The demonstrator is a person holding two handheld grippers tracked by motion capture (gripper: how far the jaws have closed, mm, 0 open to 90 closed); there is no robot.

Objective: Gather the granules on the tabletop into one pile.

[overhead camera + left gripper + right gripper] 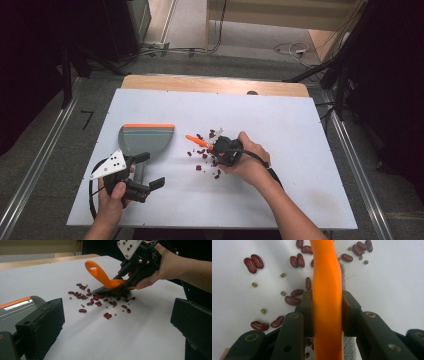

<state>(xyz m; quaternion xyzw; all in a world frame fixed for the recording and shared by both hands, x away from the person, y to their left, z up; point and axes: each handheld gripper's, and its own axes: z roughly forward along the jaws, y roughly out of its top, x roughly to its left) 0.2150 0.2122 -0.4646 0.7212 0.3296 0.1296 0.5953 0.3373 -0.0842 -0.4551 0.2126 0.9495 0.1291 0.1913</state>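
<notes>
Pale grey table on a grey floor, cables trailing beyond: you were sweeping scattered beans toward a dustpan.

At the table's left, your left gripper point(145, 172) stood with jaws apart and nothing between them, just at six o'clock of the grey dustpan point(145, 141), whose orange-edged lip faced twelve o'clock. Moving right, the red beans point(207, 160) and small green ones lay loose at the middle, at about three o'clock of the pan and well apart from it. Your right gripper point(327, 315) was clamped on the orange brush point(327, 290), pads pressing both sides of its handle. In the high view the handle's long axis ran toward ten o'clock, bristles down among the beans. The pan lay at nine o'clock of the brush, so I judge the next stroke had to run that way; the left hand was nearer the pan.
</notes>
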